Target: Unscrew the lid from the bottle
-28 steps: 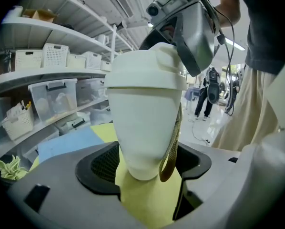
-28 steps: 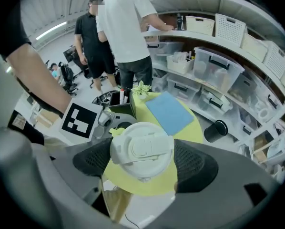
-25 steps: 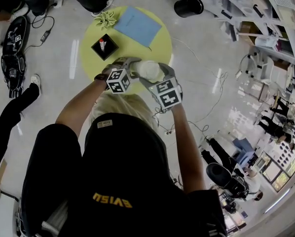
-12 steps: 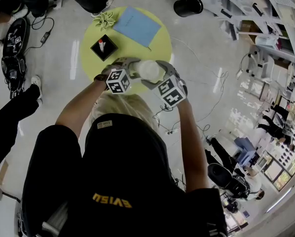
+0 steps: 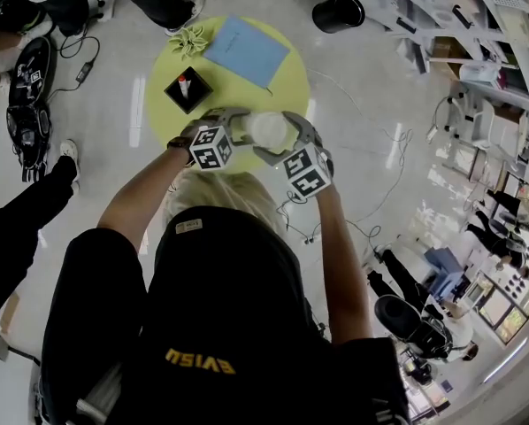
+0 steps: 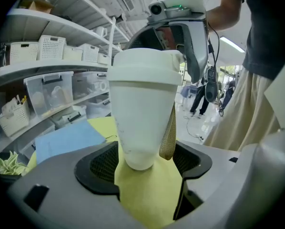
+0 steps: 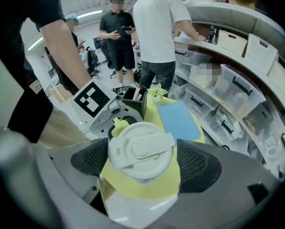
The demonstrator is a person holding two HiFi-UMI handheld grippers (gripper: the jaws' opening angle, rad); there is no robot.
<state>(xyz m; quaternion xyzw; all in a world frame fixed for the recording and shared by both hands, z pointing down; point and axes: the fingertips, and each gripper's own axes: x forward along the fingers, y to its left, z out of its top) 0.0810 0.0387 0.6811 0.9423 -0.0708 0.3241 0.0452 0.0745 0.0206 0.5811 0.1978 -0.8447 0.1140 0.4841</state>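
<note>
Hovering over the near edge of the round yellow table point(image 5: 291, 82), a white bottle point(image 6: 142, 109) is held upright in the air between both grippers. The left gripper point(image 6: 145, 163) has its jaws set wide and clamped on the bottle's narrow lower end, where a tan woven strap point(image 6: 169, 137) hangs down the side. The right gripper point(image 7: 141, 159) reaches over from above the table with the white lid point(image 7: 140, 150) between its jaws; those jaws are opening, and the pads sit just off the lid's rim rather than pressing on it. The lid is on the bottle.

On the table's far half lies a blue sheet point(image 5: 245, 49). A black box point(image 5: 188, 88) stands on the table's left part, and a green leafy ornament point(image 5: 190, 35) rests at its far left edge. Pale glossy floor point(image 5: 362, 87) surrounds the table, with thin cables point(image 5: 371, 122) trailing off its right side and a black bin point(image 5: 338, 11) beyond its far right. Curved shelving point(image 7: 238, 80) stocked with clear and white storage bins runs past the table, and two people point(image 7: 157, 27) stand at its far side.
</note>
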